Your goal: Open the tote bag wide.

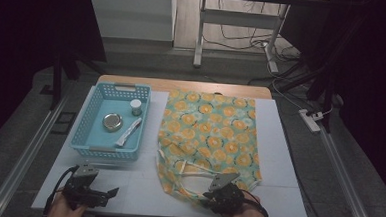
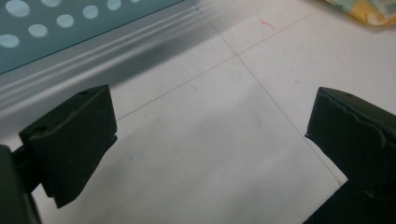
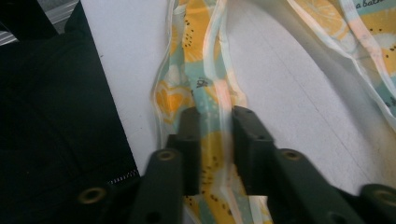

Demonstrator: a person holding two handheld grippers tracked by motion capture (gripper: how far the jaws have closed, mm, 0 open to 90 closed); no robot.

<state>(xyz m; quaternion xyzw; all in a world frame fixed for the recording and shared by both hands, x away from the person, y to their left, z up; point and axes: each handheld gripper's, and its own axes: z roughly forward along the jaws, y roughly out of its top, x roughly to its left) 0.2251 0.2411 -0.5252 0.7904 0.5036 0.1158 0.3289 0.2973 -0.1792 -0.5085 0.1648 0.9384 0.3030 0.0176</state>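
Orange-print tote bag (image 1: 207, 132) lies flat on the white worktop (image 1: 278, 158), right of the blue basket (image 1: 87, 128). Thin, floppy, light, likely slick. Right claw (image 3: 215, 123) pinches its near handle strap (image 3: 212, 88), a sound hold; left claw (image 2: 205, 135) gapes wide, holding nothing.

Blue perforated basket (image 1: 97, 99) sits on the left half of the white table (image 1: 283, 158), near edge well back from the front. Inside it: round metal tin (image 1: 112, 122) lying flat in the middle, small lidded jar (image 1: 136, 106) upright toward the far right corner, white tube (image 1: 128, 132) lying diagonally along the right wall, just beside the tin. On the floor to the right, a white power strip (image 1: 310, 120) with cables. Behind the table, a white desk frame (image 1: 201, 31).
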